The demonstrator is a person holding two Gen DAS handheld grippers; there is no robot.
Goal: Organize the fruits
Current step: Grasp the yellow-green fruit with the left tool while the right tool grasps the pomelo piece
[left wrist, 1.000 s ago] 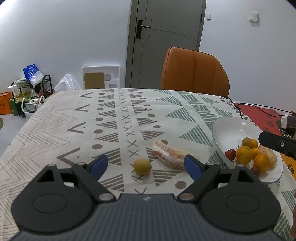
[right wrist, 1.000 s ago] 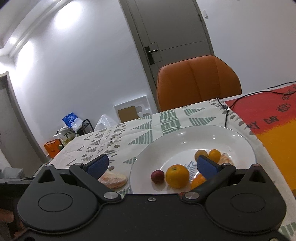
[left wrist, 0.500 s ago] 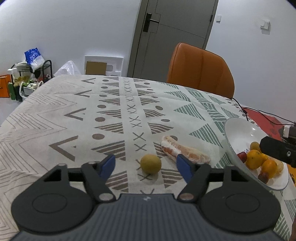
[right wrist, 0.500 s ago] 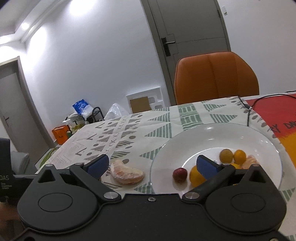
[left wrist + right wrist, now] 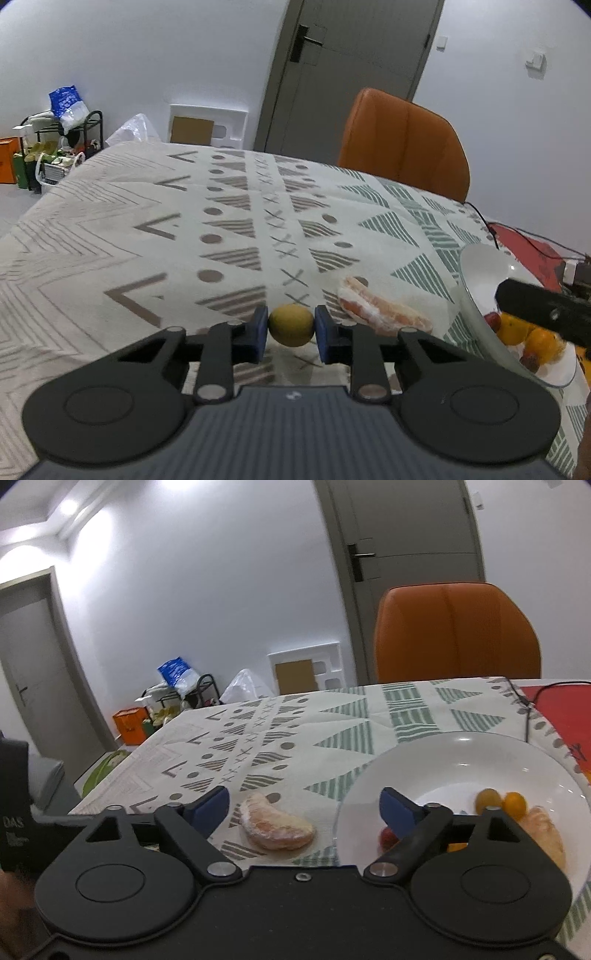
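Small yellow-green fruit [image 5: 291, 325] on the patterned bench [image 5: 229, 236], clamped at its widest part between the blue pads of the left gripper [image 5: 290, 329]. Best lifted straight up before swinging right, clear of the peeled citrus segment [image 5: 384, 312] just beside, then lowered into the white plate [image 5: 443, 764]. Right gripper [image 5: 306, 808] spread wide, holding nothing, above segment and plate rim.

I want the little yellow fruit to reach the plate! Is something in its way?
Yes. The peeled fruit segment lies on the tablecloth between the yellow fruit, held by the left gripper, and the white plate. Lifting over it should clear it.
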